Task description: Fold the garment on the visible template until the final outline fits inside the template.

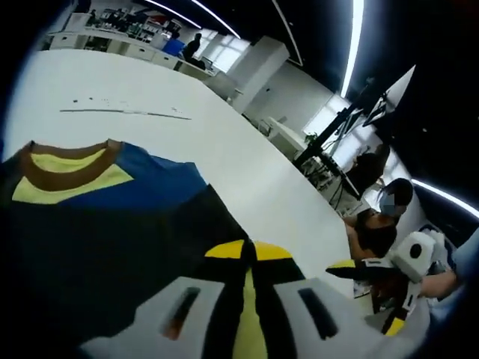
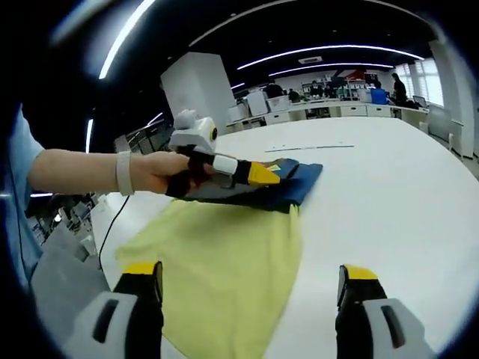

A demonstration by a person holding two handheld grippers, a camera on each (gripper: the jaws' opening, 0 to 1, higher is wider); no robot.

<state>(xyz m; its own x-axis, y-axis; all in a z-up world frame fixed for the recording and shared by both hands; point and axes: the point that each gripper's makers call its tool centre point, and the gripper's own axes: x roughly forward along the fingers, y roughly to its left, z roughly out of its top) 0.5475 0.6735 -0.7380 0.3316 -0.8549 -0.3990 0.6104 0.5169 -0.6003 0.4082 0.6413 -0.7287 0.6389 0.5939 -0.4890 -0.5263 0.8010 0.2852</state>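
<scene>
Right gripper view has the dark blue and yellow garment (image 2: 262,187) lying on the white table (image 2: 389,194), my left gripper (image 2: 258,173) clamped on its fold; right gripper (image 2: 251,288) hangs open. I'd pull flat, corners aligned.

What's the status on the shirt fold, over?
Left gripper shut on blue shirt, lifting its edge. Right gripper open above yellow panel. Shirt half folded on white table. Nothing in the way.

Navy-and-blue T-shirt (image 1: 97,239) with yellow yoke, brown collar band; pale yellow template cloth (image 2: 224,277); white bench (image 2: 389,202); grey tongs (image 2: 251,295) tipped yellow over black pads; white wristband (image 2: 124,173).
</scene>
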